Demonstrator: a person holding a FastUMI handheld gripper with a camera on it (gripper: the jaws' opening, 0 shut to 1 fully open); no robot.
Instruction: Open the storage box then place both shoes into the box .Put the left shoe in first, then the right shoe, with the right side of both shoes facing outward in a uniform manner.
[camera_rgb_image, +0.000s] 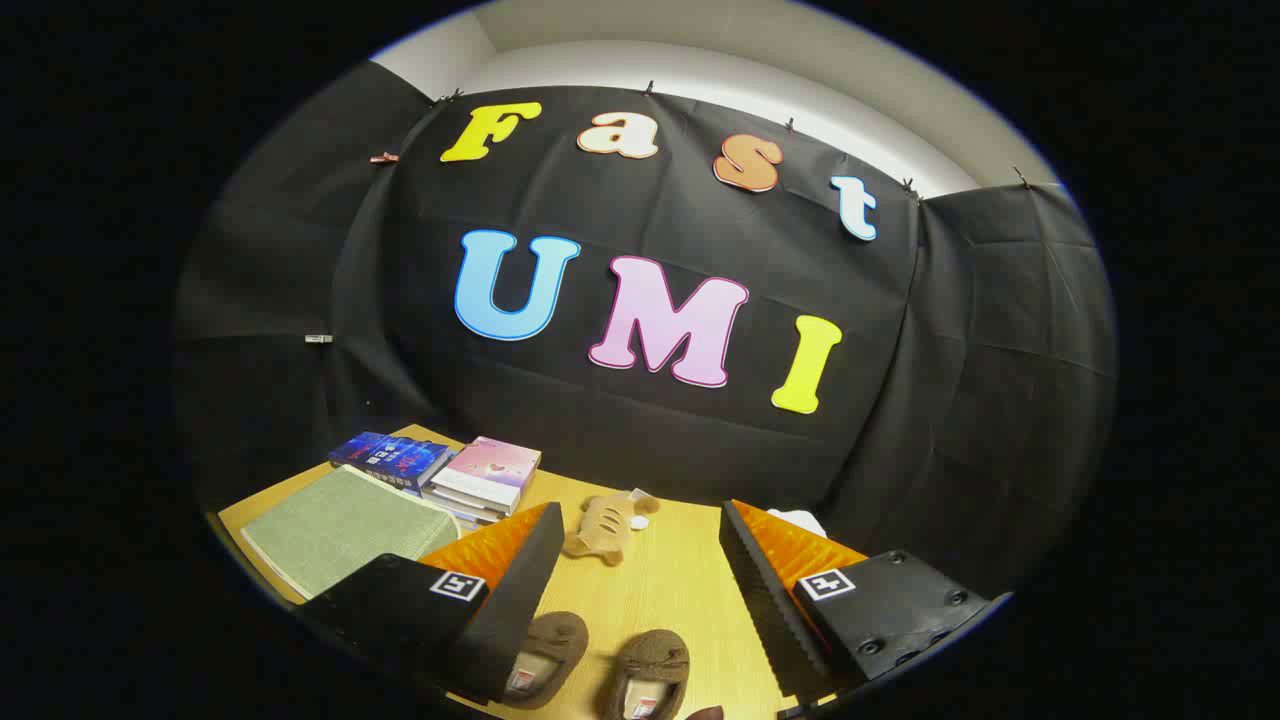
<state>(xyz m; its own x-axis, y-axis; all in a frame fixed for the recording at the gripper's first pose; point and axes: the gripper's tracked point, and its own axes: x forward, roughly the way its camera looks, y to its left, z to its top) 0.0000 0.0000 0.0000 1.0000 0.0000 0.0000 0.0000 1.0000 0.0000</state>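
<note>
- Nearest, between the two fingers, sit two small brown shoes on the wooden table (680, 580): soft, fuzzy slipper-like shapes with rounded toes pointing away and pale insoles with a small tag inside.
- The left-hand shoe (548, 648) lies partly tucked under the left finger's inner edge; the right-hand shoe (652, 672) lies just beside it, nearer the middle of the gap, with a stitched band across its top.
- The gripper (640, 560) is spread wide, its fingers well apart, holding nothing; its ridged inner pads face each other across bare tabletop. Whether the left finger touches the shoe below it cannot be told.
- The table surface is light wood with a fine straight grain.
- Just ahead of the fingertips lies a tan plush toy (605, 528), soft and ribbed, with a small white bit at its far end.
- Beside the left finger lies a flat grey-green woven mat (335, 525), rectangular and cloth-textured.
- Beyond the mat is a stack of books (485, 478), glossy covers, pink on top, and a blue book (395, 458) beside it.
- Behind the right finger a white object (800, 520) peeks out, too hidden to identify.
</note>
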